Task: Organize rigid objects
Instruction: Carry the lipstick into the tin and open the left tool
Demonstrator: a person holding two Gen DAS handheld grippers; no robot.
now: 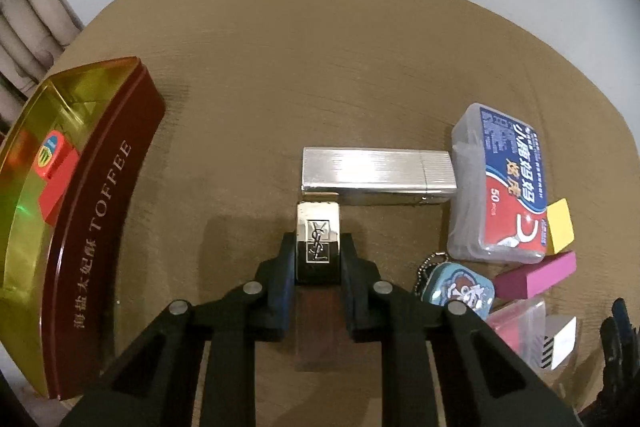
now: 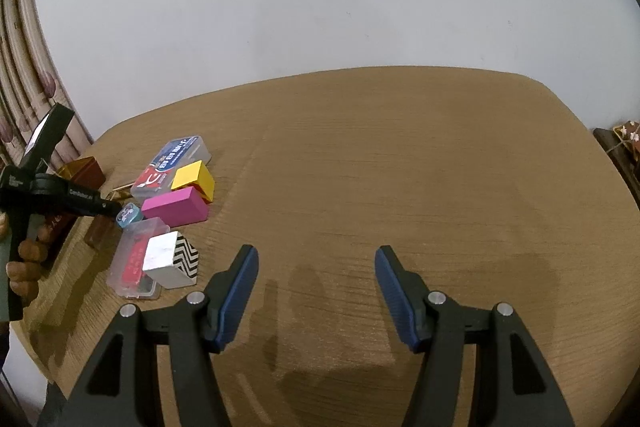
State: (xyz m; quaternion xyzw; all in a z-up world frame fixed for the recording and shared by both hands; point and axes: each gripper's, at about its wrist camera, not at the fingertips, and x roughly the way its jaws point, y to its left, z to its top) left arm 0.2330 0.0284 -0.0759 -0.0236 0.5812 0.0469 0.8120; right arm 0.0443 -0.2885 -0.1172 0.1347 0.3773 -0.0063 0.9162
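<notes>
A small gold and black monogrammed lipstick case (image 1: 318,245) is clamped between the jaws of the left gripper (image 1: 318,255), low over the brown wooden table (image 1: 280,67) beside a ribbed silver metal case (image 1: 378,173). The right gripper (image 2: 316,291) is held half open and empty. One item is seen in the open red toffee tin (image 1: 60,187), so most sorting is judged left.

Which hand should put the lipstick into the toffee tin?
Left, probably: the left tool is already shut on the lipstick, with the toffee tin beside it; the right tool hangs open over bare table.

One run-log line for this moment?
left gripper: shut on lipstick | right gripper: open, empty, over table | tin: left of lipstick
</notes>
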